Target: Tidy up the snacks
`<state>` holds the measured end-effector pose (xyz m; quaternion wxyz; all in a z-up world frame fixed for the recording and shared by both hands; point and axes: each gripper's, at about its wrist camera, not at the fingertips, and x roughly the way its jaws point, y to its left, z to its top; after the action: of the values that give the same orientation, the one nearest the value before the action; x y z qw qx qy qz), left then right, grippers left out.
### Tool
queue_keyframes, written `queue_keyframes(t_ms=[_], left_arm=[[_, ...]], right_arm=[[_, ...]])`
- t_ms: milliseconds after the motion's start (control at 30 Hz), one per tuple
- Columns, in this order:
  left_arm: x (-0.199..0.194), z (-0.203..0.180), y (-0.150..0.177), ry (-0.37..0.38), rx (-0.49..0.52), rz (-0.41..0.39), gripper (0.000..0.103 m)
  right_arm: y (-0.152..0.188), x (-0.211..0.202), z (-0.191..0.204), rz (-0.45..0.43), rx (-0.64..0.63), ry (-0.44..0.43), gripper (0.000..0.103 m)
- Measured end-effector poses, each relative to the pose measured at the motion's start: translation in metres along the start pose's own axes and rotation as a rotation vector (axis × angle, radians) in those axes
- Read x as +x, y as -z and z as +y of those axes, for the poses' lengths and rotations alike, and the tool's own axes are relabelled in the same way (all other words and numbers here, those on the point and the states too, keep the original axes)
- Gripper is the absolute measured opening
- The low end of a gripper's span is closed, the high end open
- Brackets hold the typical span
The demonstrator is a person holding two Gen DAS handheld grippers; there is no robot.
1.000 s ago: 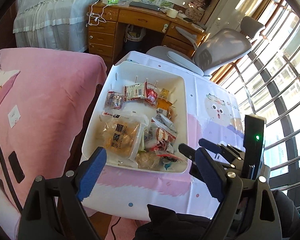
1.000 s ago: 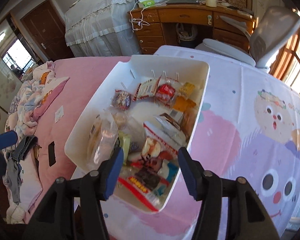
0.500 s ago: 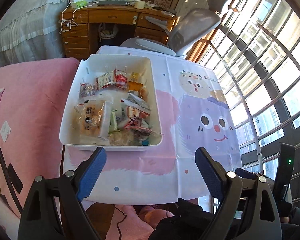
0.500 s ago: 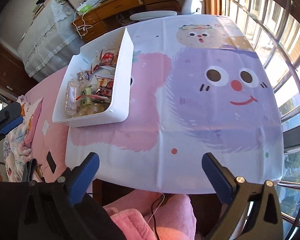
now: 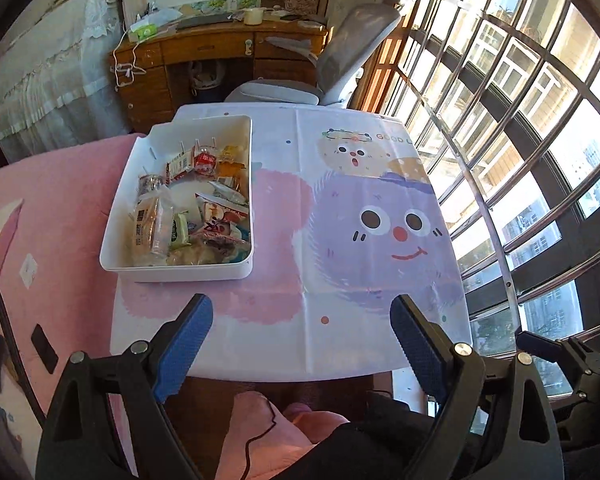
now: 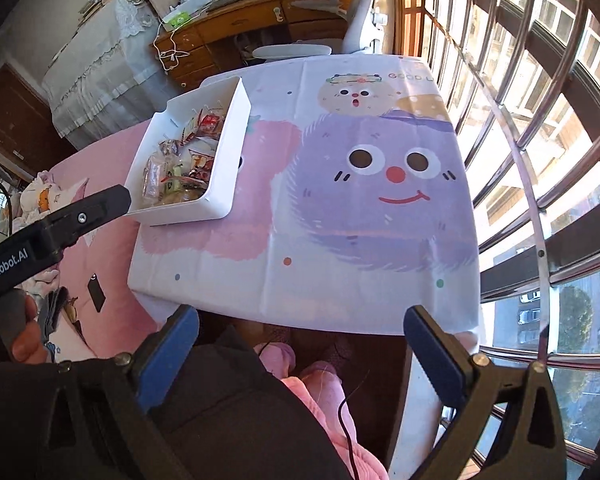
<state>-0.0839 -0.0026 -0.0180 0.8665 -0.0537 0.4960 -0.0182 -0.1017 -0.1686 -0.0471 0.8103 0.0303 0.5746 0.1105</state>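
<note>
The right tool (image 6: 300, 344) hangs over the near edge of the bench (image 6: 260, 280), its two blue-padded fingers (image 6: 168, 352) spread wide with nothing between them. The bench wears a pastel cloth printed with a smiling purple fuzzy face (image 6: 384, 184). At its far left corner sits a white rectangular plastic bin (image 6: 224, 184) filled with wrapped snack packets (image 6: 180, 172). From the left edge, the black body of the left tool (image 6: 60, 224) reaches toward the bin, held by a hand (image 6: 24, 336). Beyond stand a wooden desk (image 6: 236, 28) and a grey office chair (image 6: 360, 20); barred windows (image 6: 540, 100) fill the right side.
</note>
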Motion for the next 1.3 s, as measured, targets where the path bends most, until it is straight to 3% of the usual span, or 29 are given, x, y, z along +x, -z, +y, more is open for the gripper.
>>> queue_keyframes(t_ms=[267,667,1300], left_arm=[[-0.008,-0.026,0.007,-0.113,0.019,-0.066,0.091],[-0.004,-0.033,0.029,-0.125,-0.052,-0.062,0.102],[-0.004,-0.033,0.029,-0.141,-0.073,-0.055,0.102]], right_arm=[[0.005,-0.014,-0.008,-0.077,-0.052,-0.011,0.103],[0.014,-0.011,-0.014,-0.101,-0.083,0.002,0.103],[0.009,-0.004,-0.017,-0.087,-0.083,-0.007,0.103]])
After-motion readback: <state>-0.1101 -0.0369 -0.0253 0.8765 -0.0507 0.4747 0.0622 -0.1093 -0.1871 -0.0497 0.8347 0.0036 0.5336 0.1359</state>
